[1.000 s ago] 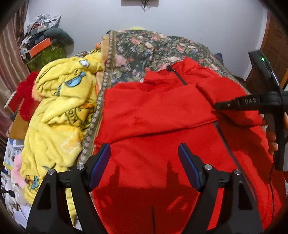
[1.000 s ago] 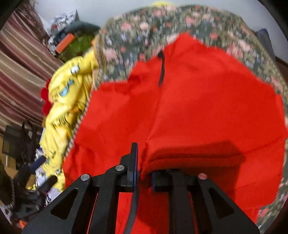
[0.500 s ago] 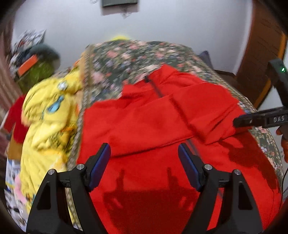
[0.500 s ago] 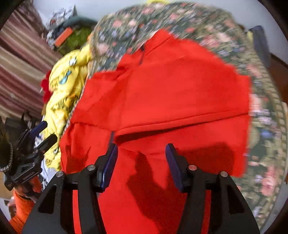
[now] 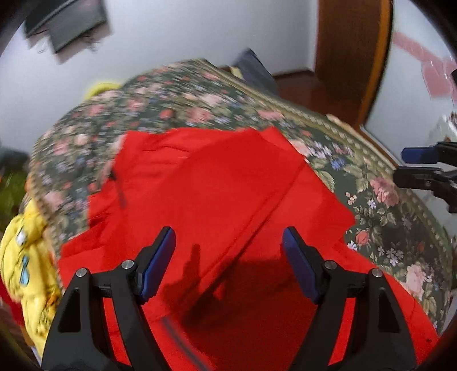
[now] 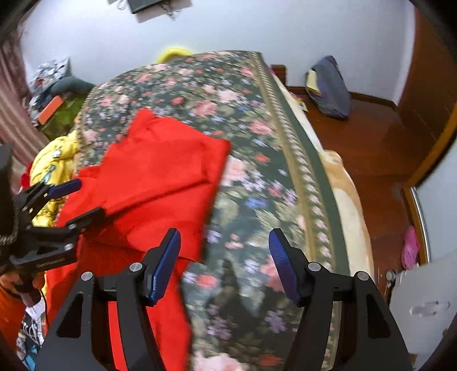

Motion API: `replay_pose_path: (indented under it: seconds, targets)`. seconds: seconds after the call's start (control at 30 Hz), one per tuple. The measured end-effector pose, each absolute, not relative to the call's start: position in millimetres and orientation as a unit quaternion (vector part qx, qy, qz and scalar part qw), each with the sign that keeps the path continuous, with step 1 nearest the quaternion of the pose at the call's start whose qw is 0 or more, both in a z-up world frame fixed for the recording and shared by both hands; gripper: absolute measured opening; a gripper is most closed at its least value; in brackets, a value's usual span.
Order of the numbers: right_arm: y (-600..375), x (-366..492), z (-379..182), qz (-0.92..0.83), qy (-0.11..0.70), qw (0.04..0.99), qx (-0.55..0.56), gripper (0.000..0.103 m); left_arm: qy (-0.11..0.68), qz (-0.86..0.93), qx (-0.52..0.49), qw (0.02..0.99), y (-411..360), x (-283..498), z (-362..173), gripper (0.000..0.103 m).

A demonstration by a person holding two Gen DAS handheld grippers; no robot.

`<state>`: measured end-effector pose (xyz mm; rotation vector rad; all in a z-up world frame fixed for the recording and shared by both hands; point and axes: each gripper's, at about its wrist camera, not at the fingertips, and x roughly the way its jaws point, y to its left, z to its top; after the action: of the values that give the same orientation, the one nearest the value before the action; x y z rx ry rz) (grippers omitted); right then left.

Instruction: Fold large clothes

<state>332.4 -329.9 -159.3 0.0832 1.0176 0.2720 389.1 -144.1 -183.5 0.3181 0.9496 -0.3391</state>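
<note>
Left gripper (image 5: 228, 256) is hanging right over the red garment (image 5: 217, 194), its blue-padded fingers (image 5: 158, 262) spread wide and gripping nothing, and its shadow is falling on the cloth just beneath. The right gripper (image 6: 224, 265) is hovering off to the side, spread just as wide and holding nothing, with floral bedspread (image 6: 257, 177) under most of its gap and the garment's near edge under its left finger. In the left wrist view that right gripper is poking in from the far right edge (image 5: 425, 168), clear of the cloth, and in the right wrist view the left gripper (image 6: 65, 199) is showing at the left, held in a hand (image 6: 22, 288) over the red fabric. The garment is lying spread on the bedspread, one flap folded across the body so its straight edge is running on a diagonal, and a dark zip line (image 5: 120, 188) is showing towards the collar end (the picture is smeared there, so finer detail is hard to make out). Just left of the bedspread's braided border a yellow blanket (image 5: 25, 271) with cartoon prints is bunching up. Farther out, past the far end of the bed, a dark bag (image 6: 328, 88) is leaning at the foot of the pale wall (image 6: 228, 25), on a reddish wooden floor (image 6: 371, 142), and a pink slipper (image 6: 410, 248) is lying near the right edge.
</note>
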Motion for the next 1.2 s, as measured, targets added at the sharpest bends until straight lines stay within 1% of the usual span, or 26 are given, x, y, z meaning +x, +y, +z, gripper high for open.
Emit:
replay_pose_path:
  seconds: [0.1,0.17,0.2,0.23,0.27,0.3,0.33,0.37,0.4,0.43,0.47,0.5,0.63,0.73,0.8,0.83,0.93,1.03,1.13,1.17,1.2]
  targets:
    - [-342,336,-175,0.124,0.505,0.853,0.052,0.06,0.474,-0.169,0.186,0.844,-172,407,-205,0.077]
    - [-342,339,-184,0.124,0.517,0.845,0.055,0.06,0.485,-0.166,0.182,0.839,-177,419,-216,0.075]
    - [-340,341,-186,0.126,0.519,0.843,0.055,0.06,0.491,-0.17,0.174,0.837,-178,424,-219,0.071]
    - [-338,342,-187,0.129,0.52,0.843,0.054,0.06,0.492,-0.171,0.17,0.837,-178,428,-222,0.069]
    - [-334,343,-187,0.133,0.519,0.842,0.055,0.06,0.489,-0.173,0.159,0.84,-175,432,-222,0.065]
    - [-332,344,-187,0.137,0.519,0.842,0.056,0.06,0.486,-0.168,0.145,0.845,-172,435,-221,0.057]
    - [-326,347,-186,0.144,0.516,0.842,0.06,0.06,0.488,-0.163,0.128,0.848,-166,438,-220,0.053]
    - [-321,350,-184,0.15,0.513,0.843,0.063,0.06,0.49,-0.166,0.111,0.849,-161,439,-218,0.043]
    - [-316,353,-183,0.157,0.509,0.844,0.065,0.06,0.488,-0.169,0.094,0.851,-156,440,-215,0.023]
    - [-309,358,-182,0.161,0.507,0.844,0.066,0.06,0.486,-0.164,0.088,0.854,-151,440,-211,0.013]
    - [-302,362,-183,0.164,0.509,0.843,0.064,0.06,0.482,-0.158,0.087,0.857,-149,440,-207,0.008]
    - [-294,366,-185,0.168,0.511,0.841,0.06,0.06,0.473,-0.15,0.087,0.864,-144,438,-201,0.006]
    - [-265,378,-200,0.176,0.524,0.833,0.027,0.06,0.427,-0.126,0.063,0.893,-102,425,-164,0.005]
    - [-243,376,-213,0.182,0.536,0.824,-0.004,0.06,0.383,-0.088,0.02,0.919,-41,400,-135,0.005]
    - [-237,370,-213,0.184,0.527,0.83,-0.013,0.061,0.374,-0.058,-0.001,0.926,0,385,-131,0.005]
    - [-237,369,-213,0.183,0.525,0.831,-0.016,0.064,0.378,-0.04,-0.016,0.925,23,378,-135,0.005]
    - [-241,369,-214,0.182,0.529,0.829,-0.006,0.065,0.413,0.005,-0.06,0.909,79,366,-162,0.005]
    - [-244,371,-217,0.177,0.536,0.825,0.008,0.065,0.467,0.043,-0.088,0.879,121,354,-202,0.005]
    - [-247,371,-220,0.174,0.542,0.822,0.018,0.067,0.489,0.054,-0.044,0.869,121,341,-222,0.005]
    - [-246,371,-221,0.173,0.543,0.821,0.021,0.068,0.494,0.049,-0.024,0.868,115,338,-225,0.007]
    - [-247,369,-221,0.172,0.541,0.823,0.022,0.068,0.497,0.041,-0.007,0.867,108,335,-226,0.013]
